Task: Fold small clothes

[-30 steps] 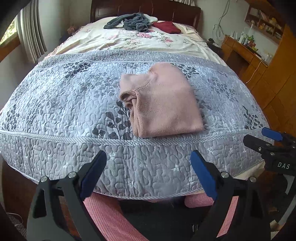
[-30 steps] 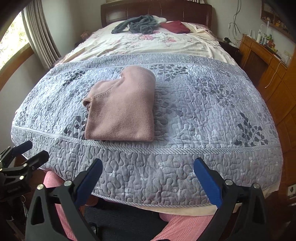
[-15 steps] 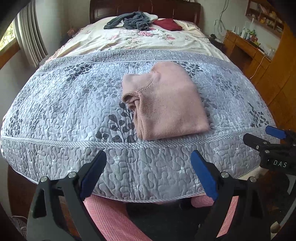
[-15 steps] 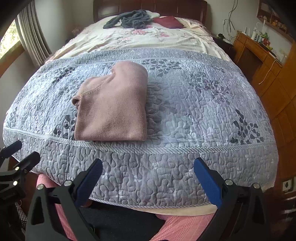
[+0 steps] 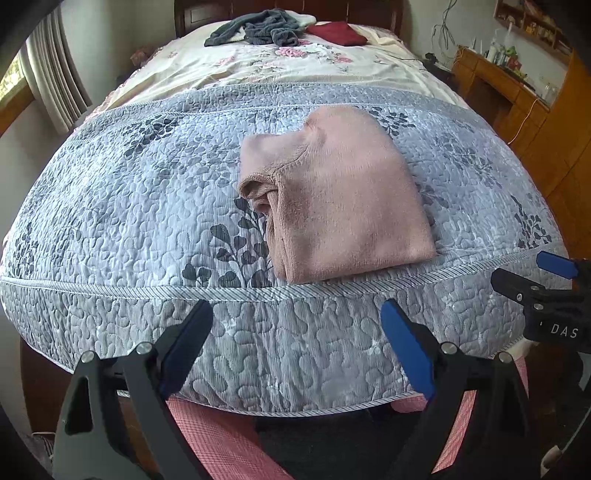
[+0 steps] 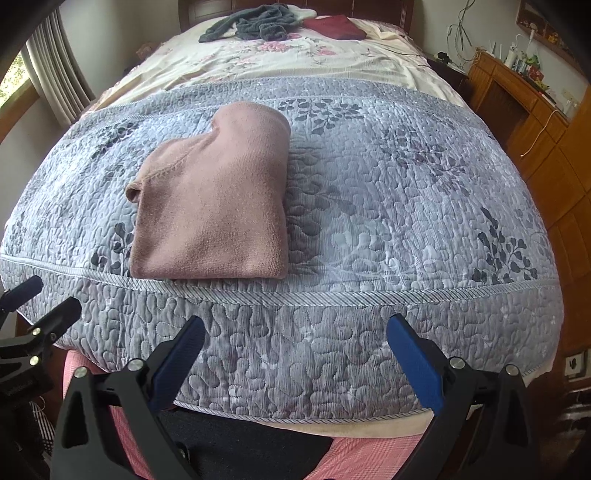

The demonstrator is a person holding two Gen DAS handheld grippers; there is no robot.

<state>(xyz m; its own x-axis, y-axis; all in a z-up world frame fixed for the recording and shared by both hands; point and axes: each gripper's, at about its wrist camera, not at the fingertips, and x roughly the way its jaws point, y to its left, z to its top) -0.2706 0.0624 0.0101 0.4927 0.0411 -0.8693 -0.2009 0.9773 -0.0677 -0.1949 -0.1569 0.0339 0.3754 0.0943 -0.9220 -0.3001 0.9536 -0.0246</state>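
Note:
A pink knitted garment [image 5: 336,199] [image 6: 218,210] lies folded into a neat rectangle on the grey quilted bedspread [image 5: 147,206] [image 6: 406,206], close to the foot edge of the bed. My left gripper [image 5: 297,332] hangs open below the bed's edge, short of the garment and holding nothing. Off to the right of the garment, my right gripper [image 6: 295,347] is open too, over the quilt's hanging side. Each gripper shows at the edge of the other's view: the right one [image 5: 532,277], the left one [image 6: 40,299].
A grey garment [image 5: 258,31] and a dark red cloth [image 5: 336,33] lie at the head of the bed on a floral sheet [image 5: 280,66]. A wooden cabinet [image 5: 517,96] stands on the right, a curtained window [image 5: 48,85] on the left. Pink checked fabric [image 5: 221,443] is below.
Both grippers have shifted slightly nearer and higher relative to the bed, so the folded garment looms larger. It has not moved, and both grippers stay open.

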